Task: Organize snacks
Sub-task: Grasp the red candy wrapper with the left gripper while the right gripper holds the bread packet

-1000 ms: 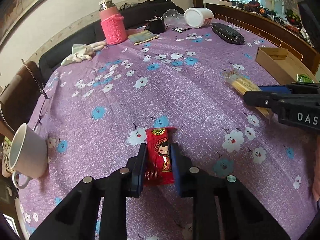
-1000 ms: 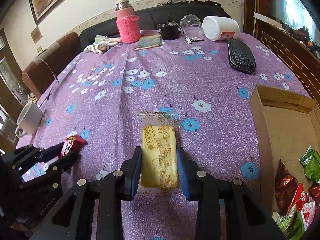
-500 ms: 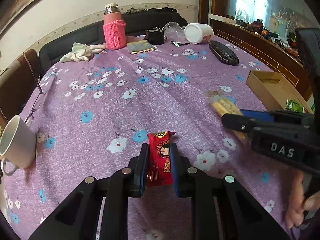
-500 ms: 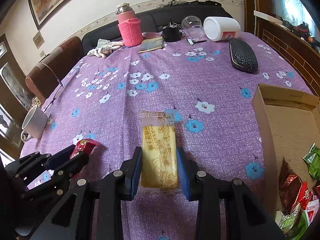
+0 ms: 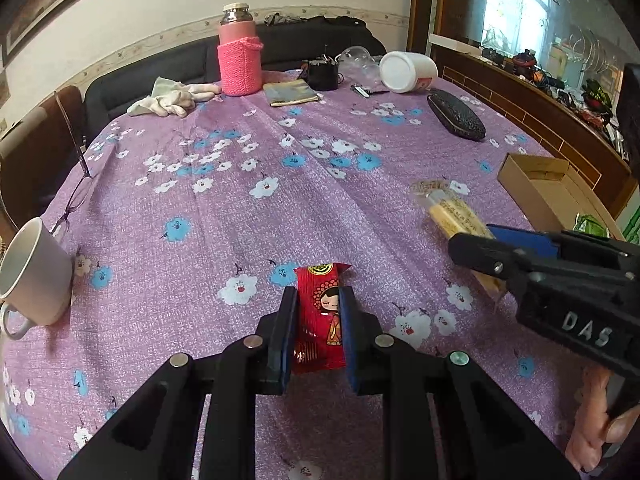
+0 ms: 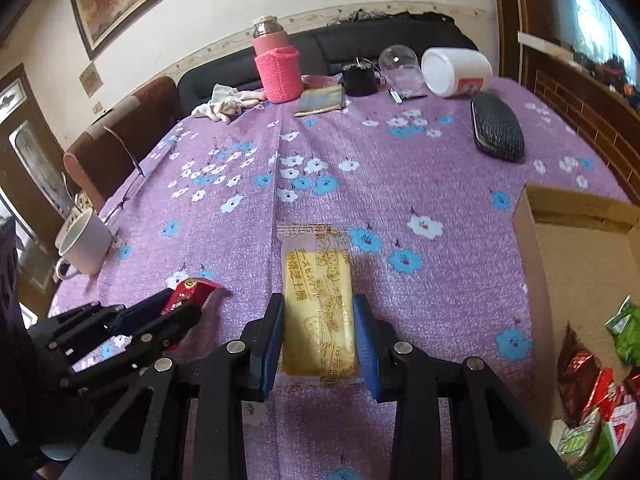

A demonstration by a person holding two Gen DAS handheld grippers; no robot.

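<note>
Two packets, long axes parallel to fingers: left claw (image 5: 318, 320) pinches red packet (image 5: 320, 316); right claw (image 6: 319, 332) pinches yellow packet (image 6: 318, 300); both angled down over surface (image 5: 240, 220).

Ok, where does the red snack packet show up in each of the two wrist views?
Left wrist view: the red snack packet sits bottom centre, clamped in the left tool.
Right wrist view: lower left, only its tip pokes out.
Shared landmark: the white mug stands on the table left of it.
</note>
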